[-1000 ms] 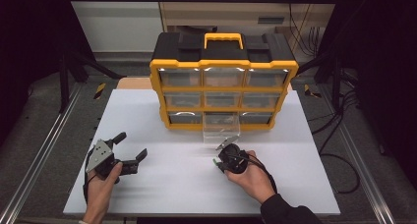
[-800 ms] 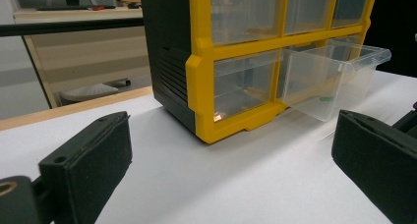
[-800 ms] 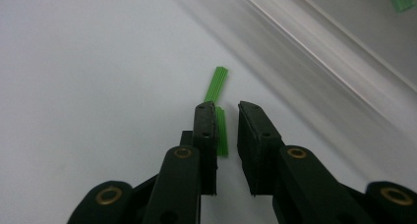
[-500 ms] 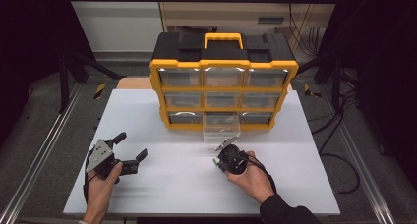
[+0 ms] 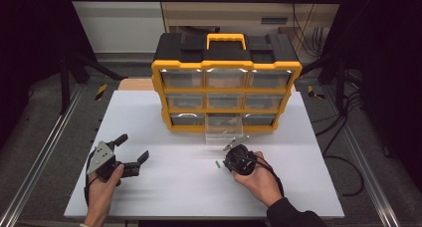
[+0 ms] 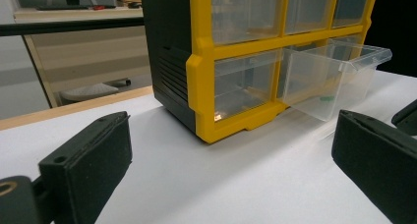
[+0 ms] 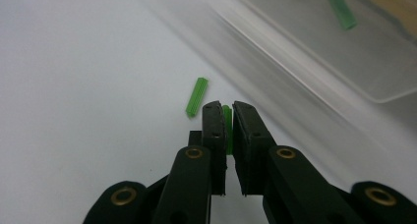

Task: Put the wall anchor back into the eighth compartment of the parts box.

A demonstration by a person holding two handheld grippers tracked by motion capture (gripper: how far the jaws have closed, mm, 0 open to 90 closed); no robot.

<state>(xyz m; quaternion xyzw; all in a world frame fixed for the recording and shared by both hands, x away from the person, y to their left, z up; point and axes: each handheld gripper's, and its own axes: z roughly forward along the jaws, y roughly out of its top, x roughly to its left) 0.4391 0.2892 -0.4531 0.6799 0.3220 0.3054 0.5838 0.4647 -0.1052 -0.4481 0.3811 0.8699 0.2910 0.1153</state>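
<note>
Now, step: I have the right tool (image 7: 226, 117) clamped on a green plug (image 7: 227, 123), low centre in the right gripper view; its jaws have just been closing, and the plug sits upright between the pads.
Doing it well: I judge the next move is a lift and a short carry to the open drawer (image 5: 222, 135). I'd keep the squeeze steady, since the plug is thin and could twist out, rise clear of the drawer's front wall, and let go only once over the inside.
Spare plug: a second green plug (image 7: 196, 97) lies flat on the table (image 5: 164, 187), just left of the tool tips; I'd avoid nudging it on the way up.
Left tool: jaws wide apart (image 6: 231, 160), nothing between them, held at lower left of the high view.
Drawer: clear, pulled out from the bottom middle of the cabinet (image 5: 226, 82); one green plug (image 7: 342, 9) already inside.
Other drawers: pushed in; contents too faint to tell.
</note>
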